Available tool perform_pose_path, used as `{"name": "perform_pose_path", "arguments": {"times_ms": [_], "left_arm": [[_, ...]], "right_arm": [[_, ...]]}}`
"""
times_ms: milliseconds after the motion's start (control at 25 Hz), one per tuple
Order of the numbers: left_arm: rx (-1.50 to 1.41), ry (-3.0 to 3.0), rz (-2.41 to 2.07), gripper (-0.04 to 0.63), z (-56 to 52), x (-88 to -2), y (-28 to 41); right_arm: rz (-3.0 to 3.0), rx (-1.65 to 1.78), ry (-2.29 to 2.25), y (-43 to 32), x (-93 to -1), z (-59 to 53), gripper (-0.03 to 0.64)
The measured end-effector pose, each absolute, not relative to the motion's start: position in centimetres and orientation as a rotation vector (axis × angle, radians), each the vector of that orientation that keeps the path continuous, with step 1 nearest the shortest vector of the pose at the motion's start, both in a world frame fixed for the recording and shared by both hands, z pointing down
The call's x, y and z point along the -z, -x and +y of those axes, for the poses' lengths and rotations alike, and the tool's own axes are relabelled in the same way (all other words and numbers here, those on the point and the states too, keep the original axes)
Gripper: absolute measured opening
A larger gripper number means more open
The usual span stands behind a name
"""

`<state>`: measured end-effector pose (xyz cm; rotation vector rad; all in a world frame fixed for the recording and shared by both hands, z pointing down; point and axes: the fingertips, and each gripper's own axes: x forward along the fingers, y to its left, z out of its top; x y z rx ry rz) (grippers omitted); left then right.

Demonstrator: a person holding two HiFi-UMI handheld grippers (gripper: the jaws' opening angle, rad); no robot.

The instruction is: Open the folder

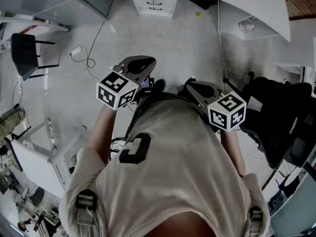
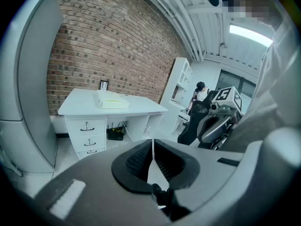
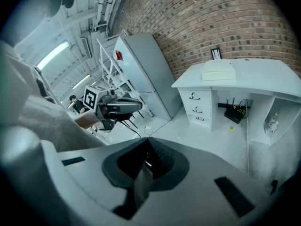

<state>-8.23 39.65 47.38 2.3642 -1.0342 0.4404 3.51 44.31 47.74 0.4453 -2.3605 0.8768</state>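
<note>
Task not yet begun, by the look of it. L gripper (image 2: 152, 153) is seen w/ jaws pressed together, nothing btwn them; R gripper (image 3: 146, 160) is likewise closed & empty. Both are held up close to the person's chest, angled down toward the floor.

The folder (image 2: 112, 100), pale & flat, is found lying seemingly closed on the white desk (image 2: 80, 109) by the brick wall (image 2: 108, 46). It is well apart from both tools, and a stretch of floor is left to be crossed.

Risks, as judged:
- A loose cable (image 1: 88, 59) is laid across the floor on the L side & could be caught underfoot.
- If the jaws are not opened before the cover is reached, the folder would prob. be shoved along the smooth desktop instead of gripped.
- A thin cover lying flush may be hard to pinch.
- If the lower half is not pinned by the other tool, the whole thing could be lifted or slid off the edge.

Which edge is the opening side cannot be told from here.
</note>
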Motion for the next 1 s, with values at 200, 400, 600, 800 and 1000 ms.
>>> {"name": "perform_pose_path", "arguments": {"times_ms": [200,400,600,800,1000], "left_arm": [[-0.444,-2.373,-1.018,0.014,39.8,-48.1,11.6],[-0.446,-2.392,-1.012,0.014,39.6,-47.5,11.7],[-0.47,-2.411,-0.984,0.014,39.2,-47.2,10.0],[-0.504,-2.459,-0.957,0.014,38.2,-46.5,7.2],[-0.532,-2.472,-0.938,0.014,37.9,-46.5,4.5]], "right_arm": [[-2.344,-0.89,-0.489,-0.8,-48.0,44.5,0.006],[-2.34,-0.885,-0.499,-0.7,-47.9,44.3,0.006],[-2.345,-0.912,-0.545,-2.3,-47.7,43.7,0.006],[-2.333,-0.945,-0.621,-4.7,-47.7,42.7,0.006],[-2.335,-0.961,-0.666,-7.4,-47.8,42.3,0.006]]}}
